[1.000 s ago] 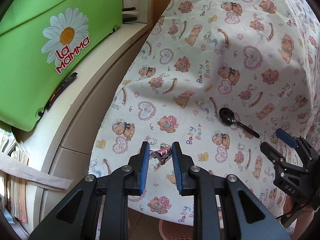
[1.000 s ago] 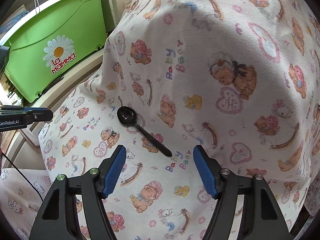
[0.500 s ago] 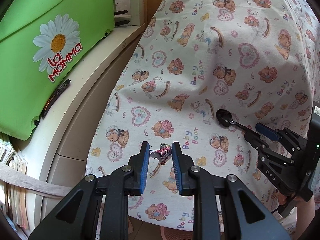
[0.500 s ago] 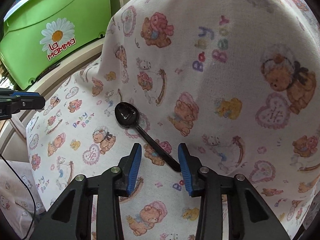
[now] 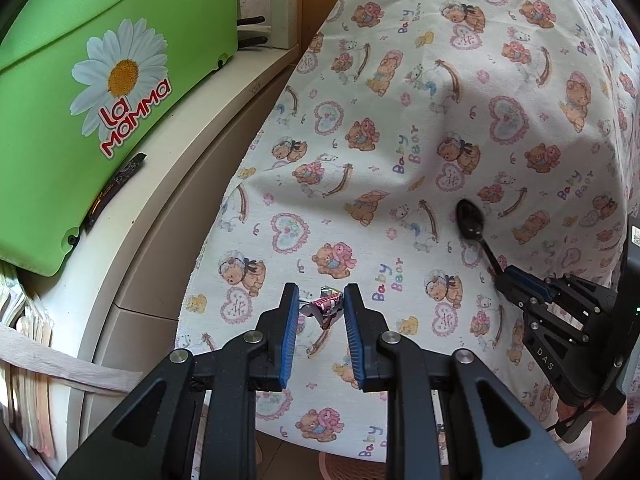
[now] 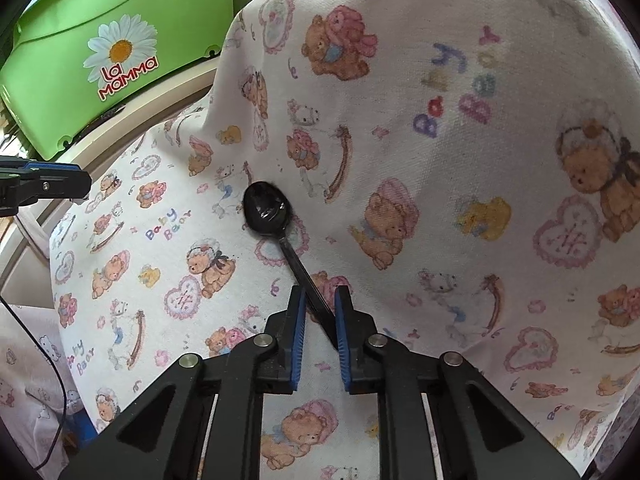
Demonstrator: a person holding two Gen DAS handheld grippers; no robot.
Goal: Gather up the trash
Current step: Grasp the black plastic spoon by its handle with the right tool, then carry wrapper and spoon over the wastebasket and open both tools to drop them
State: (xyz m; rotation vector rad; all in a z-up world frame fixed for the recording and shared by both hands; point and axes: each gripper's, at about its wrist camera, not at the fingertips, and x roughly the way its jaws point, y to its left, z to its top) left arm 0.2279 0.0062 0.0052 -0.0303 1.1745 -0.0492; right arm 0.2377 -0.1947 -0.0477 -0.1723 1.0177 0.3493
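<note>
A black plastic spoon (image 6: 267,209) lies on a cloth with a teddy-bear print (image 6: 440,160). My right gripper (image 6: 320,308) is shut on the spoon's handle, bowl pointing away. In the left wrist view the spoon (image 5: 470,222) shows at the right with the right gripper (image 5: 516,280) on its handle. My left gripper (image 5: 320,308) is shut on a small crumpled pink and silver wrapper (image 5: 325,307), held just above the cloth (image 5: 360,140).
A green plastic box with a daisy label (image 5: 100,100) stands on a beige ledge (image 5: 192,128) at the left, beside the cloth's edge. A pink basket rim (image 5: 344,464) shows below the cloth. The left gripper (image 6: 48,184) shows at the right wrist view's left edge.
My right gripper moved in over the spoon's handle and closed on it. My left gripper kept hold of the wrapper and shifted slightly.
</note>
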